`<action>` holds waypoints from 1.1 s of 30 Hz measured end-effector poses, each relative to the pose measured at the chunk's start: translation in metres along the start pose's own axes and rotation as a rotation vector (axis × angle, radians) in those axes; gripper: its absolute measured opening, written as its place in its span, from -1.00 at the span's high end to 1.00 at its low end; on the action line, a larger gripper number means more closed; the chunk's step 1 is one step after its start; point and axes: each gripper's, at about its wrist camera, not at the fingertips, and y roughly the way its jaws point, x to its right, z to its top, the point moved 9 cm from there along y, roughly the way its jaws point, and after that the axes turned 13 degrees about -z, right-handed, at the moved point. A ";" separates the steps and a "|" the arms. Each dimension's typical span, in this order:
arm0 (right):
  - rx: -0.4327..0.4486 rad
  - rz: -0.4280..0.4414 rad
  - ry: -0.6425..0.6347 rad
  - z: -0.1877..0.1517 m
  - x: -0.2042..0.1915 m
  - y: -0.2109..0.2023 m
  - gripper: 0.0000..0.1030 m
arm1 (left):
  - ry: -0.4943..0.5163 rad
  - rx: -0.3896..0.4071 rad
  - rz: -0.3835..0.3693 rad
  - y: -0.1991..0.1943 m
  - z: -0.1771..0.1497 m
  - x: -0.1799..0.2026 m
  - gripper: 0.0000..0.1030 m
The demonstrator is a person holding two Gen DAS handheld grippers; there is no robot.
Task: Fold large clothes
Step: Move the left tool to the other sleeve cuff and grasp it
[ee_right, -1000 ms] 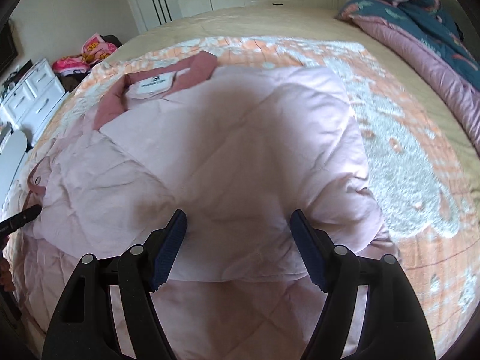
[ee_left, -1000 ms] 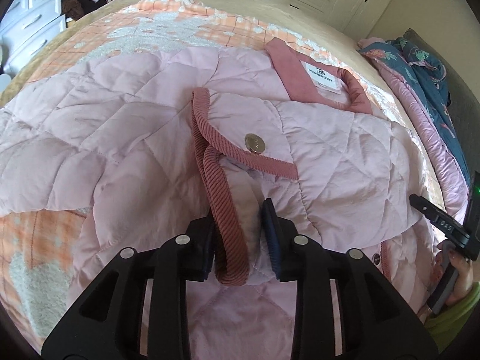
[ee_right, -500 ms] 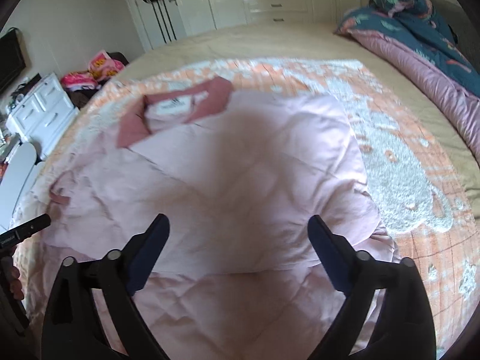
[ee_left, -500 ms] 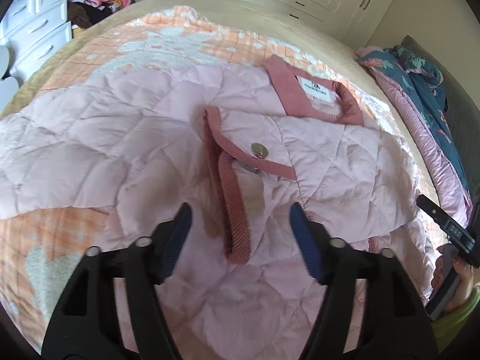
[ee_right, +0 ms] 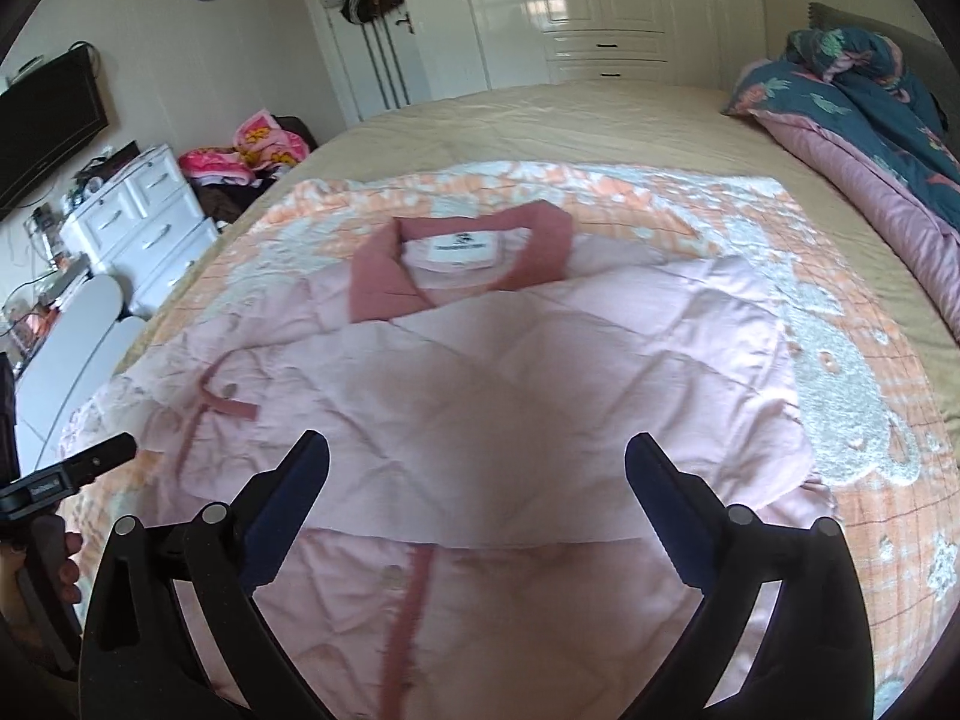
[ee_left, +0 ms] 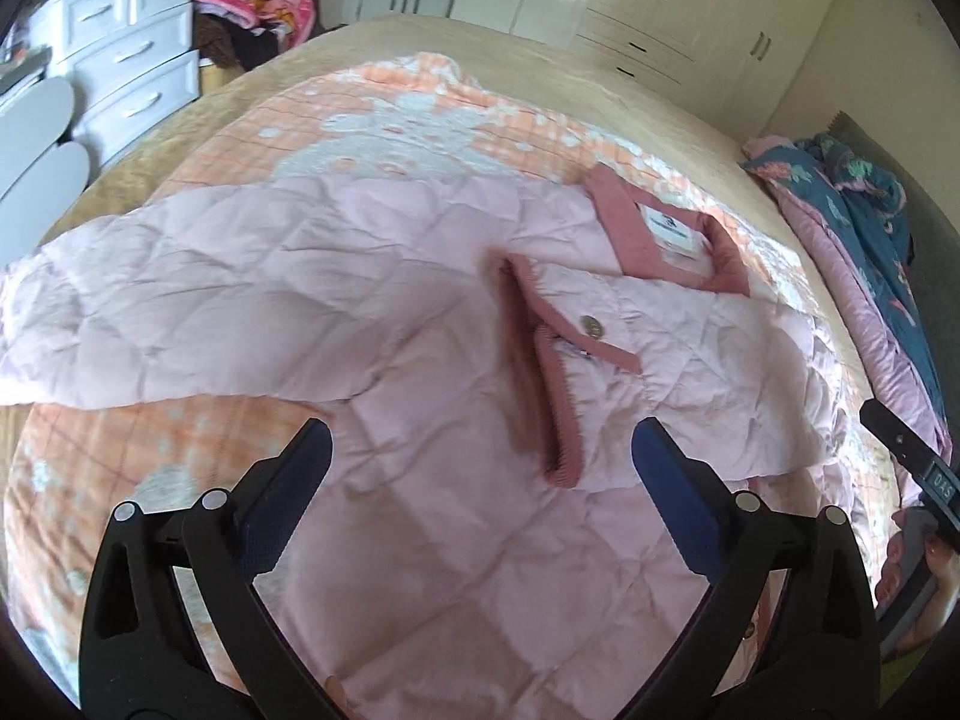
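Jacket (ee_left: 420, 312) is the pink quilted one, lying spread out on the orange checked blanket (ee_left: 372, 102) on the bed (ee_right: 540, 120), collar (ee_right: 462, 264) toward the wardrobes. One sleeve is folded across the front, its ribbed cuff (ee_left: 555, 396) and a snap button facing up. The left gripper (ee_left: 480, 456) hangs over it with jaws spread wide and nothing between them; they've just been opening. Same for the right gripper (ee_right: 477, 468), wide apart and empty above the folded sleeve, also just opened.
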 end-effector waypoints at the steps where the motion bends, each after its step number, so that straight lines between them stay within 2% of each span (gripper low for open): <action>1: 0.003 0.005 -0.008 0.001 -0.006 -0.001 -0.91 | -0.013 0.005 -0.001 -0.005 0.000 -0.006 -0.82; 16: 0.038 0.116 -0.137 0.014 -0.121 -0.020 -0.91 | -0.163 0.100 0.087 -0.058 0.002 -0.087 -0.82; 33: 0.015 0.238 -0.300 -0.005 -0.257 -0.019 -0.91 | -0.330 0.168 0.161 -0.096 -0.012 -0.188 -0.82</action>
